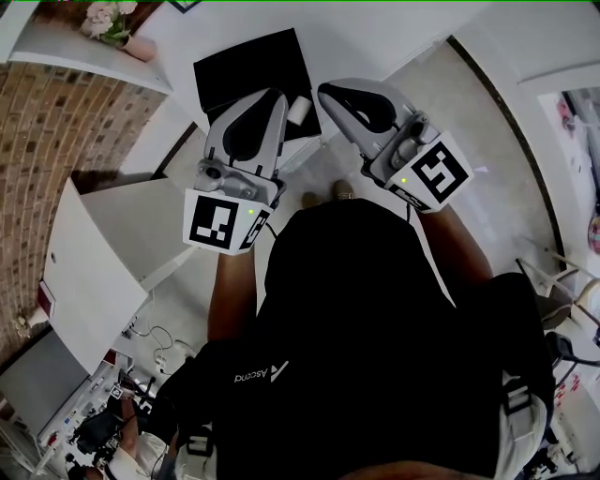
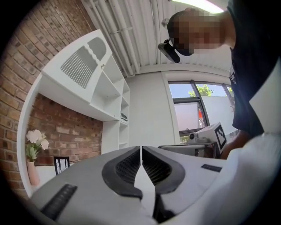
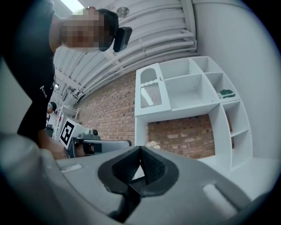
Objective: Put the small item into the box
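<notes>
A black box (image 1: 246,67) lies on the white table (image 1: 375,37) far below, at the top of the head view. A small white item (image 1: 300,110) shows at its near right corner, just past my left gripper's tip. I cannot tell whether it lies in the box or beside it. Both grippers are raised in front of the person's chest and point level. My left gripper (image 1: 278,97) (image 2: 141,150) is shut, with nothing between its jaws. My right gripper (image 1: 327,91) (image 3: 140,149) is shut too, and nothing is in it. Neither gripper view shows the box or the item.
A white shelf unit (image 3: 189,96) (image 2: 94,83) stands against a brick wall (image 1: 56,131). A vase of flowers (image 1: 117,28) (image 2: 33,151) stands at the far left. A white cabinet (image 1: 98,262) is at the left, cables (image 1: 155,352) lie below it, and a chair (image 1: 562,291) stands at the right.
</notes>
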{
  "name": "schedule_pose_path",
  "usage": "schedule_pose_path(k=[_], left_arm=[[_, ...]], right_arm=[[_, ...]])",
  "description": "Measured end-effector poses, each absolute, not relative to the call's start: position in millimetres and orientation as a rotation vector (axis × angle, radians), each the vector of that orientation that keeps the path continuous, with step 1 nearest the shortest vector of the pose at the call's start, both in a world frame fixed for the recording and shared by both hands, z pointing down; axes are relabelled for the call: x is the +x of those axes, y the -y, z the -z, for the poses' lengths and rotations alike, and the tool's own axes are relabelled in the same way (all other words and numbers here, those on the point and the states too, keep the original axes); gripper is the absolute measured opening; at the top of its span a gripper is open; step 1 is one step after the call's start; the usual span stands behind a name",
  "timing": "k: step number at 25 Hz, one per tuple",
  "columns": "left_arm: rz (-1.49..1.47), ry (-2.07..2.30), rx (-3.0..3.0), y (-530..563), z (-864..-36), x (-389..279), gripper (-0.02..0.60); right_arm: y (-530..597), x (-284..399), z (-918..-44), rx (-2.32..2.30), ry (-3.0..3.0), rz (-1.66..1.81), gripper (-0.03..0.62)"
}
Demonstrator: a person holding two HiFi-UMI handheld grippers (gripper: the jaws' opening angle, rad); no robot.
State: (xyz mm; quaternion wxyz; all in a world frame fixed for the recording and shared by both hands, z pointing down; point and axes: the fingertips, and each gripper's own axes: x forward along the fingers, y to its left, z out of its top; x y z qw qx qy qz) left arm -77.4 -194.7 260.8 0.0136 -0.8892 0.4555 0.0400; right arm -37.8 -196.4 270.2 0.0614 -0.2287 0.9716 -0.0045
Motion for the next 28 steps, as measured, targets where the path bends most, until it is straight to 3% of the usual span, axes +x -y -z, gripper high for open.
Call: schedule_pose_path(k=[28], left_arm=[[-0.144,-1.369,-2.729,150.3,-248.4,-64.0,-0.002]], right_arm=[[158.1,-25.4,-261.4,-0.725,-2.889,-0.016,0.000]])
